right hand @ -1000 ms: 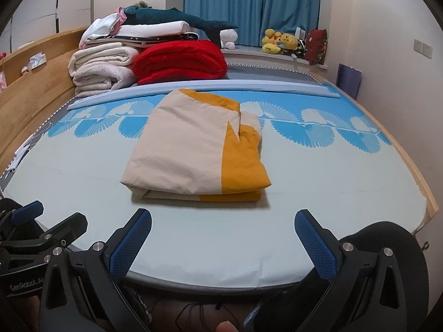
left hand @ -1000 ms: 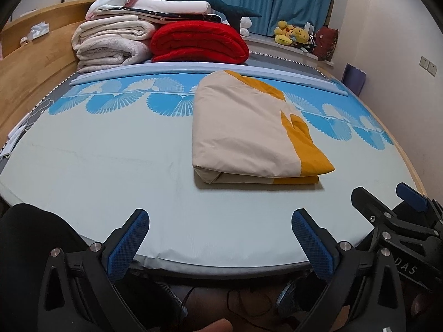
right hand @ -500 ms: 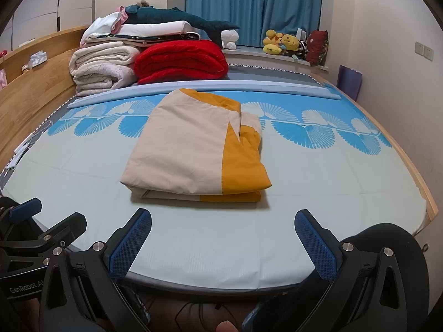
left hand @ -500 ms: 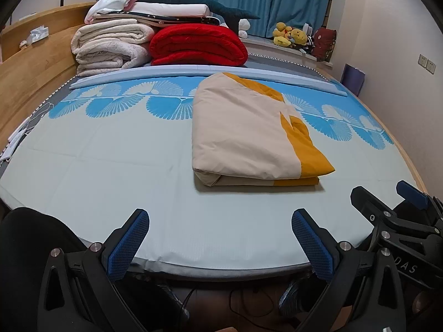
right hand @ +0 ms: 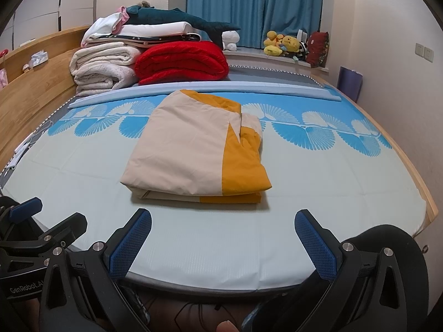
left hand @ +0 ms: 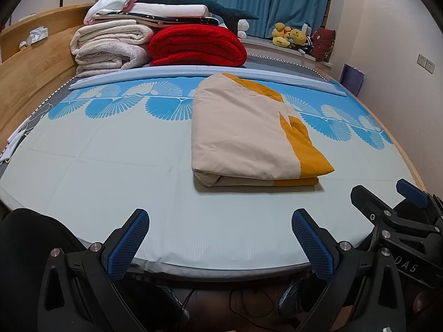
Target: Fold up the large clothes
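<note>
A cream and mustard-yellow cloth (left hand: 249, 135) lies folded into a thick rectangle on the pale blue bed sheet (left hand: 97, 171); it also shows in the right wrist view (right hand: 193, 152). My left gripper (left hand: 220, 243) is open and empty at the bed's near edge, well short of the cloth. My right gripper (right hand: 223, 242) is open and empty, also at the near edge in front of the cloth. Each gripper shows at the side of the other's view.
Folded blankets are stacked at the back: a red one (left hand: 198, 45) and cream ones (left hand: 110, 47), with a dark plush shark (right hand: 180, 18) on top. A wooden headboard (left hand: 30, 69) runs along the left. Plush toys (right hand: 279, 44) sit by the blue curtain.
Both views have tilted slightly; the cloth has not moved and both grippers stay open.
</note>
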